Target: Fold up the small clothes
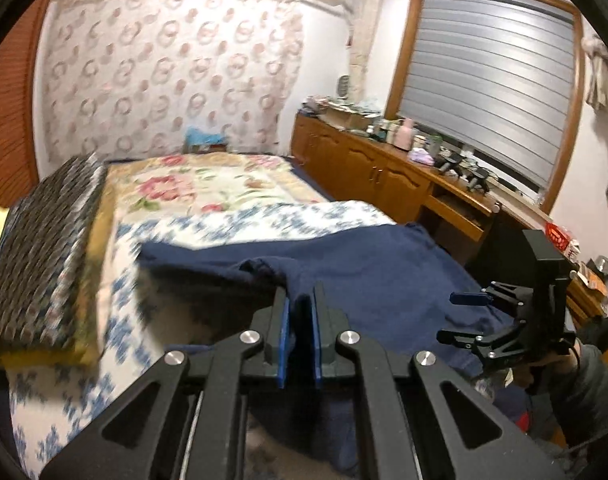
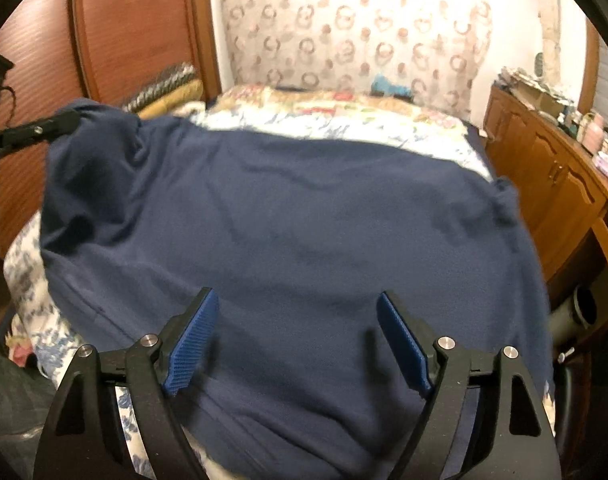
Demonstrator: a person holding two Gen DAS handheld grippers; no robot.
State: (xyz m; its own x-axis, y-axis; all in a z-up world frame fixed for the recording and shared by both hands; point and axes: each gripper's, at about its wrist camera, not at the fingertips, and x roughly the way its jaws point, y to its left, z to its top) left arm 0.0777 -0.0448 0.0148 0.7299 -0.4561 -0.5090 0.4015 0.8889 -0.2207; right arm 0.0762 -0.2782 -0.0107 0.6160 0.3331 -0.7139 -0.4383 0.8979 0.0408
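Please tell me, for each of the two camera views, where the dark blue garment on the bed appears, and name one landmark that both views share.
Left wrist view: the dark blue garment lies across the lower middle, a fold of it pinched in the left gripper.
Right wrist view: the garment fills the centre; its upper left corner is lifted by the left gripper.
Shared landmark: the ring-patterned curtain behind the bed.

We see one navy garment [image 2: 296, 232] spread flat under the open right gripper [image 2: 298, 344], one corner lifted, pinched by the left gripper [image 1: 300, 308].
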